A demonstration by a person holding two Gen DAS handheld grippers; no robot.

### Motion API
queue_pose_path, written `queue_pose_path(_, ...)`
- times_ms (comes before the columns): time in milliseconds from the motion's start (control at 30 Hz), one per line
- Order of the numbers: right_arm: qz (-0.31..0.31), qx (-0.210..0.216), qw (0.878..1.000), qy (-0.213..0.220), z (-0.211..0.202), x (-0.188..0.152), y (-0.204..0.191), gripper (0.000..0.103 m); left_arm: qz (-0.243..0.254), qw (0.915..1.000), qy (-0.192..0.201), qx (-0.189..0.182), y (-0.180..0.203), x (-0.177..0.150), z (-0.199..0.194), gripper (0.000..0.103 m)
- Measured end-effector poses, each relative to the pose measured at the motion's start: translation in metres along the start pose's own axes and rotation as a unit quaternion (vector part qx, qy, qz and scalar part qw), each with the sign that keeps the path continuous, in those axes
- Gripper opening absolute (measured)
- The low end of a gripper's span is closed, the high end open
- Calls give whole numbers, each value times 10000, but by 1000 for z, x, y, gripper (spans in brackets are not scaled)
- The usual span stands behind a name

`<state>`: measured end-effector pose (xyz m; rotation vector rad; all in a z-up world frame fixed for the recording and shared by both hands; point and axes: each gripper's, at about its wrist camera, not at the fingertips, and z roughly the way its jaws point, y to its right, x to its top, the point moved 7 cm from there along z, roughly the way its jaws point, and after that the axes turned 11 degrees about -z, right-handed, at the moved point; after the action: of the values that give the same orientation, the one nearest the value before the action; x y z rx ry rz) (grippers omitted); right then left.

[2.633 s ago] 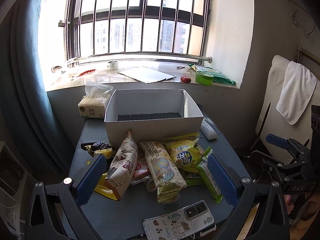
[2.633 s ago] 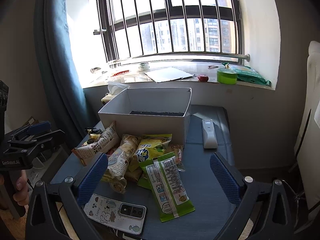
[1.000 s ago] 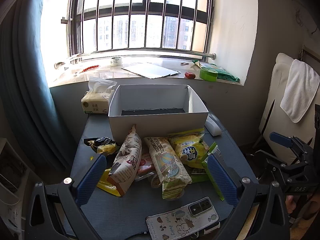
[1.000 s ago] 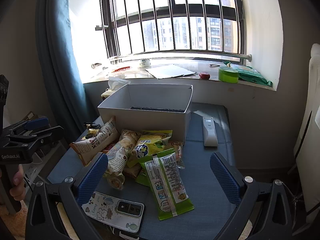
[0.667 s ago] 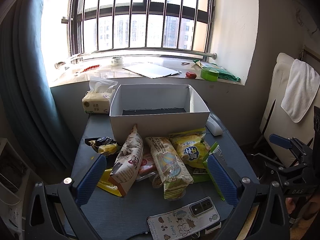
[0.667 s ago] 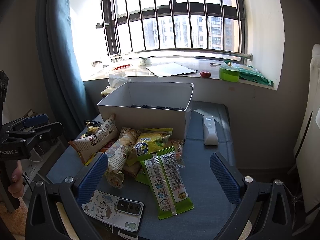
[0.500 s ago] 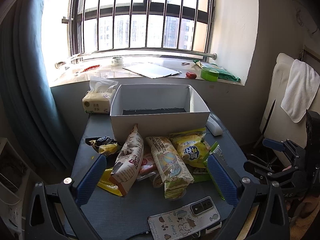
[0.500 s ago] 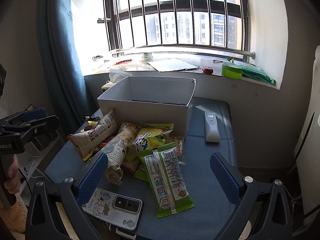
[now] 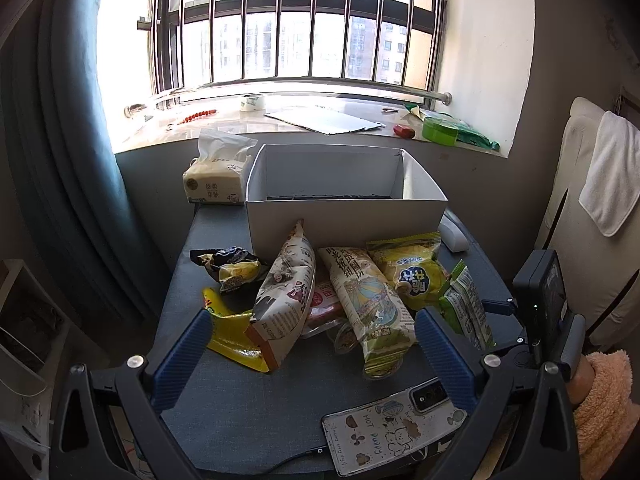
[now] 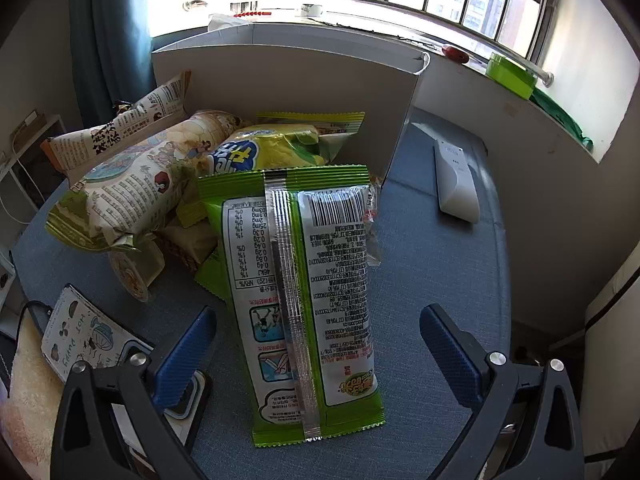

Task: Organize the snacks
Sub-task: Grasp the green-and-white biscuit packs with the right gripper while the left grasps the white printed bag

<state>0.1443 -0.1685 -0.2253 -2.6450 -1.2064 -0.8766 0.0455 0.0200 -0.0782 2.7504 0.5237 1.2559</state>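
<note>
A pile of snack packets lies on the blue table (image 9: pixel 248 408) in front of an open white box (image 9: pixel 344 216). In the right wrist view a green and white packet (image 10: pixel 304 280) lies back side up, its near end between my open right gripper's (image 10: pixel 318 354) fingers, untouched. Behind it lie a yellow-green bag (image 10: pixel 276 148) and a beige illustrated packet (image 10: pixel 136 188). My left gripper (image 9: pixel 312 356) is open and empty, held back above the table's near edge, facing the pile: a tall beige bag (image 9: pixel 286 296), the illustrated packet (image 9: pixel 366 300), the yellow-green bag (image 9: pixel 416 276).
A phone in a cartoon case (image 9: pixel 394 428) lies at the table's near edge, also in the right wrist view (image 10: pixel 88 332). A white remote (image 10: pixel 456 180) lies right of the box. A tissue pack (image 9: pixel 216 184) stands behind left. The windowsill holds clutter. A chair with a towel (image 9: pixel 608 176) stands right.
My right gripper has dropped down and forward to the table, now straddling the green and white packet. My left gripper has barely moved.
</note>
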Motion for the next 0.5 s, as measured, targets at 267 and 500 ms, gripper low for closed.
queue_pose_path(267,499,426,9969,433,-28,-9,10,64,173,9995,-237,142,-12,-7,24,103)
queue_pose_path(500,1107,735,9853,1075,-89,-20,24,64,366,9970,-678,91,-20,4,78,103)
